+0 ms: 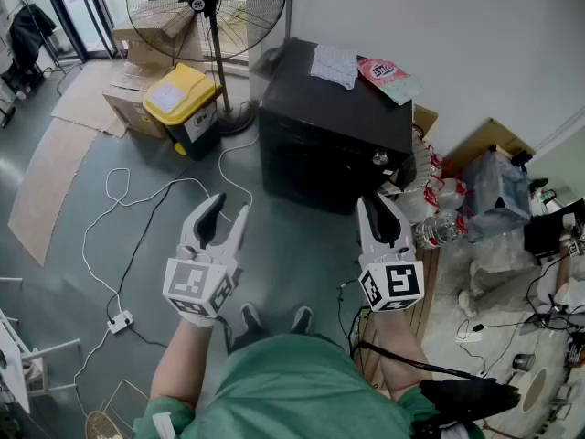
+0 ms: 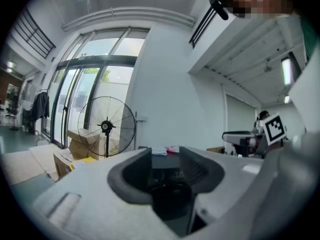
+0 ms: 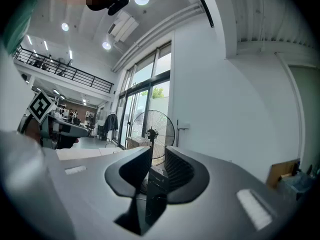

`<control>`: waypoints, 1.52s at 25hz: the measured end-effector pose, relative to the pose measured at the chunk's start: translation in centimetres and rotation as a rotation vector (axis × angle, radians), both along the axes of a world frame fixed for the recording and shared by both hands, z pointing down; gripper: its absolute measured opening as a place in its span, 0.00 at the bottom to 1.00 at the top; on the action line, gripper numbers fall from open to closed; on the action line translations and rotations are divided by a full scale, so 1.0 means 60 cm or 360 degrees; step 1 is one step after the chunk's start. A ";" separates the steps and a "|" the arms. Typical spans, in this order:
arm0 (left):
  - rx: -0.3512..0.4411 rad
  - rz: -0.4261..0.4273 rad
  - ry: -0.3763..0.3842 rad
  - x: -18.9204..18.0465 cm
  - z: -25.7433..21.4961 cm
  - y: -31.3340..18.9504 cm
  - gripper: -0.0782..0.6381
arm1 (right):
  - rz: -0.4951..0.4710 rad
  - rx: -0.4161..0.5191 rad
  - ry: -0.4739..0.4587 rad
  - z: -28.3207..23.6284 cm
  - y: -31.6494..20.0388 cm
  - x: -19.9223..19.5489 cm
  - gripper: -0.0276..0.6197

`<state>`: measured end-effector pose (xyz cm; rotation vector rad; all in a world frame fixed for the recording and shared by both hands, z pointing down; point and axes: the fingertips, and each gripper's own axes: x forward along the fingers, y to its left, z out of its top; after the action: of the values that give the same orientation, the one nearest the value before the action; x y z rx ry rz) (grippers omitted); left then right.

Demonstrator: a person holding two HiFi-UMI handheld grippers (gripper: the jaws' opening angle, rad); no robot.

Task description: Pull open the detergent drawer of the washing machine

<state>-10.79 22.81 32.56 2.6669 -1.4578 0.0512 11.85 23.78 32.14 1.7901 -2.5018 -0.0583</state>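
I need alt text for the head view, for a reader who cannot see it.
Seen from above, a person holds the left gripper and the right gripper, both empty, short of a black washing machine on a grey floor. A standing fan and a yellow-lidded bin stand to its left.

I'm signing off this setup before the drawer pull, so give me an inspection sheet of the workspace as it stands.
Surface: grey floor; the person stands on it.
Job's things: black washing machine against the wall; its front is in shadow and the drawer can't be made out.
Clutter: white cloth and pink packet on the machine's top; bottles to its right; yellow-lidded bin and cardboard boxes to its left.
Grippers: left gripper and right gripper are short of the machine, jaws apart and empty; the right's gap is narrower.
Cables: white cable runs to a power strip.
Surroundings: standing fan, white wall.
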 end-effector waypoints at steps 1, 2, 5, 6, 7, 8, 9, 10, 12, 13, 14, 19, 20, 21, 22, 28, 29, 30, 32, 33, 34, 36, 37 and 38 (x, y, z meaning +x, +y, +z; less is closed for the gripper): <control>0.0002 -0.0006 -0.0003 0.007 -0.002 0.004 0.35 | -0.0005 0.0003 -0.0002 0.000 0.004 0.008 0.18; 0.0005 -0.0012 -0.0006 0.014 -0.003 0.007 0.35 | -0.0011 0.0007 -0.0003 -0.001 0.007 0.016 0.18; 0.0010 -0.0027 -0.0014 0.039 -0.006 0.011 0.35 | -0.0033 0.0017 -0.0004 0.001 0.011 0.040 0.18; 0.0011 -0.0033 -0.0016 0.047 -0.007 0.010 0.35 | -0.0034 0.0012 -0.0008 0.001 0.011 0.047 0.18; 0.0011 -0.0039 -0.0019 0.054 -0.008 0.009 0.35 | -0.0033 0.0009 -0.0009 0.001 0.009 0.053 0.18; 0.0011 -0.0045 -0.0020 0.059 -0.009 0.008 0.35 | -0.0032 0.0008 -0.0009 0.001 0.008 0.058 0.18; 0.0009 -0.0050 -0.0022 0.065 -0.011 0.008 0.34 | -0.0033 0.0009 -0.0010 0.000 0.008 0.063 0.18; 0.0007 -0.0052 -0.0025 0.071 -0.014 0.010 0.35 | -0.0037 0.0011 -0.0019 -0.002 0.010 0.068 0.18; 0.0008 -0.0053 -0.0037 0.086 -0.018 0.016 0.34 | -0.0054 0.0023 -0.0060 -0.006 0.017 0.081 0.18; 0.0012 -0.0054 -0.0041 0.094 -0.021 0.019 0.35 | -0.0066 0.0029 -0.0083 -0.008 0.019 0.089 0.18; 0.0016 -0.0059 -0.0041 0.102 -0.025 0.019 0.35 | -0.0080 0.0032 -0.0102 -0.010 0.020 0.097 0.18; 0.0011 -0.0114 0.0003 0.127 -0.027 0.018 0.35 | -0.0127 0.0029 -0.0126 -0.009 0.007 0.137 0.18; 0.0000 -0.0124 0.0010 0.130 -0.022 0.019 0.35 | -0.0134 0.0021 -0.0131 -0.005 0.005 0.143 0.18; -0.0015 -0.0132 0.0014 0.132 -0.014 0.021 0.35 | -0.0141 0.0011 -0.0138 -0.001 0.003 0.148 0.18; -0.0032 -0.0138 0.0013 0.134 -0.006 0.022 0.35 | -0.0150 0.0000 -0.0151 0.004 0.001 0.152 0.18; -0.0104 -0.0179 0.0036 0.119 0.028 -0.019 0.35 | -0.0225 -0.0027 -0.0230 0.014 -0.036 0.162 0.18; -0.0111 -0.0184 0.0047 0.112 0.034 -0.031 0.35 | -0.0211 -0.0033 -0.0228 0.017 -0.046 0.164 0.18; -0.0116 -0.0185 0.0055 0.106 0.039 -0.043 0.35 | -0.0197 -0.0040 -0.0222 0.020 -0.056 0.167 0.18; -0.0126 -0.0177 0.0063 0.096 0.050 -0.071 0.35 | -0.0175 -0.0054 -0.0206 0.027 -0.078 0.169 0.18; -0.0131 -0.0168 0.0065 0.092 0.054 -0.086 0.35 | -0.0163 -0.0064 -0.0199 0.029 -0.089 0.169 0.18; -0.0135 -0.0157 0.0067 0.089 0.058 -0.101 0.35 | -0.0152 -0.0074 -0.0192 0.030 -0.102 0.169 0.18; -0.0143 -0.0131 0.0076 0.085 0.065 -0.135 0.35 | -0.0137 -0.0080 -0.0168 0.026 -0.130 0.166 0.18; -0.0147 -0.0118 0.0084 0.082 0.069 -0.153 0.35 | -0.0134 -0.0078 -0.0153 0.024 -0.145 0.162 0.18; -0.0151 -0.0105 0.0093 0.078 0.073 -0.172 0.35 | -0.0129 -0.0078 -0.0138 0.022 -0.160 0.158 0.18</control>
<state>-6.12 12.51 36.91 2.5221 -1.4856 0.0365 21.34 14.20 33.45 1.7080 -2.6105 0.0773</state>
